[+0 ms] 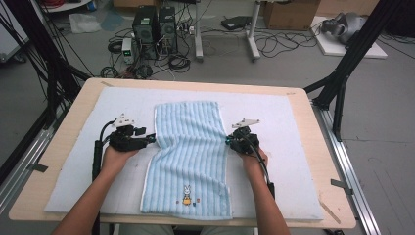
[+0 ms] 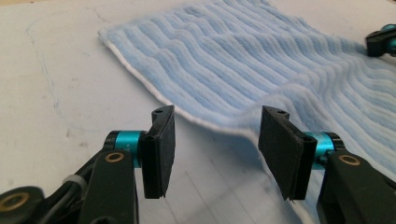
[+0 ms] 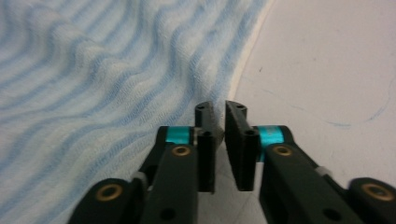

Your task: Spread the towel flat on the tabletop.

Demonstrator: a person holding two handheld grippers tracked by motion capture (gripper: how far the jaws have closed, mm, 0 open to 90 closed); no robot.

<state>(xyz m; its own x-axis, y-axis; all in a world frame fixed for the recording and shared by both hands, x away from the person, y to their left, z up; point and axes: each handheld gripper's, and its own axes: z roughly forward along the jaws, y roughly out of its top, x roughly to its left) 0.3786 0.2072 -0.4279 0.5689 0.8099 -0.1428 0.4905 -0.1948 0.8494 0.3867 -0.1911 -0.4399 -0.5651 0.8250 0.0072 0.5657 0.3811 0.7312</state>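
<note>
High view: light blue striped terry towel (image 1: pixel 191 156) flat on the white-padded bench (image 1: pixel 293 147). Left gripper (image 2: pixel 215 144) fingers spread apart at the towel's edge, not gripping. Right gripper (image 3: pixel 219 123) fingers nearly together, pinching the opposite edge.

No text, label, brand or number can be read anywhere. The one sign is a small embroidered rabbit figure (image 1: pixel 186 195) with a few tiny coloured squares beside it, on the near end of the towel (image 1: pixel 188 152); it carries no letters that can be made out
</note>
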